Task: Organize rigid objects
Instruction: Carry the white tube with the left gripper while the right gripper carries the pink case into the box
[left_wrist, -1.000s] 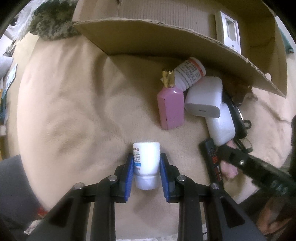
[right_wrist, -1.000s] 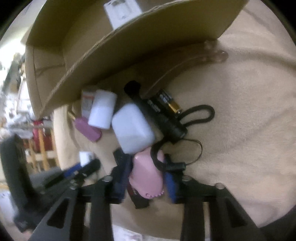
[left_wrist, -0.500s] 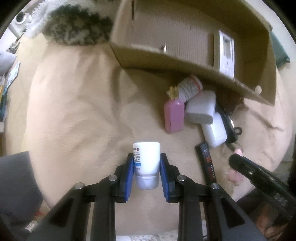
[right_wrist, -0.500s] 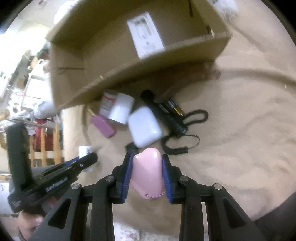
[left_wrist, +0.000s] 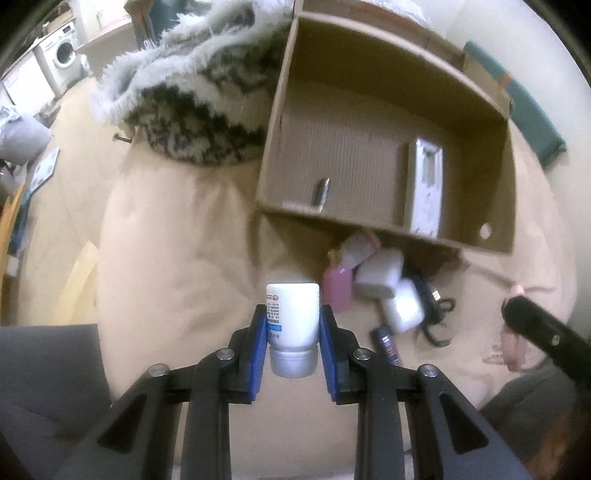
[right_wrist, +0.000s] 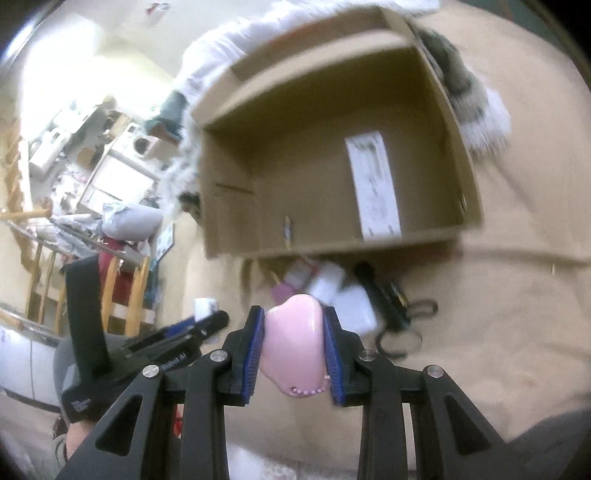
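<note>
Both loads have risen off the blanket since before: my left gripper clamps the white bottle, my right gripper the pink case, with most clutter unboxed beside the cardboard box.

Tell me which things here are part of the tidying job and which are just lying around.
Part of the job:
- white bottle in left gripper
- pink case in right gripper
- cardboard box
- pink bottle, white charger, black flashlight

Lying about:
- furry blanket
- washing machine

Furry blanket on beige bedding; washing machine behind
</note>
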